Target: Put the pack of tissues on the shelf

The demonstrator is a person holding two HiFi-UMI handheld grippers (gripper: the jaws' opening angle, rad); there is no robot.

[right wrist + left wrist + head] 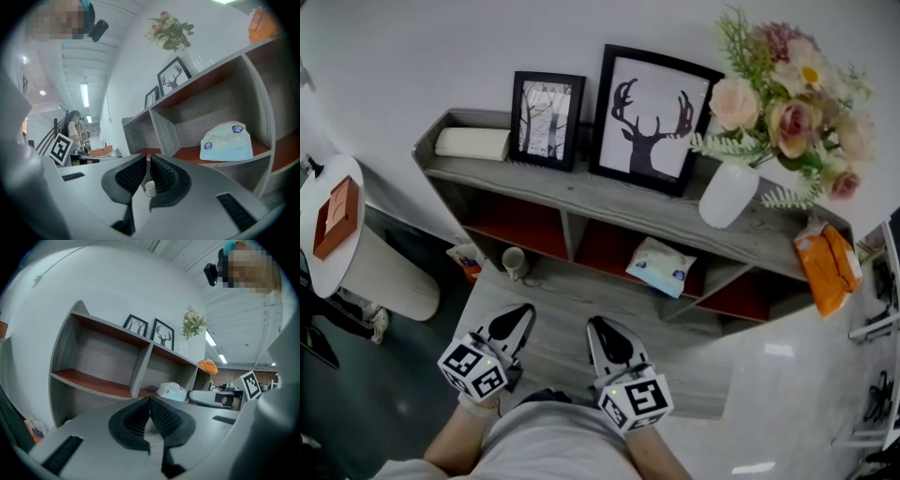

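The soft, pale-blue plastic-wrapped pack of tissues [661, 267] already lies in the middle compartment of the grey wooden shelf with red-brown boards [609, 202], near its front edge. The left gripper [525, 314] and the right gripper [596, 325] both hang in front of the shelf, well apart from the pack, jaws clenched on nothing (the small white cup [150, 188] glimpsed past the right jaws stands beyond them, not between them). The pack looks light and squashy, its film likely slippery; should it need seating deeper, a broad pinch across its middle would probably hold better than a corner, which would crumple
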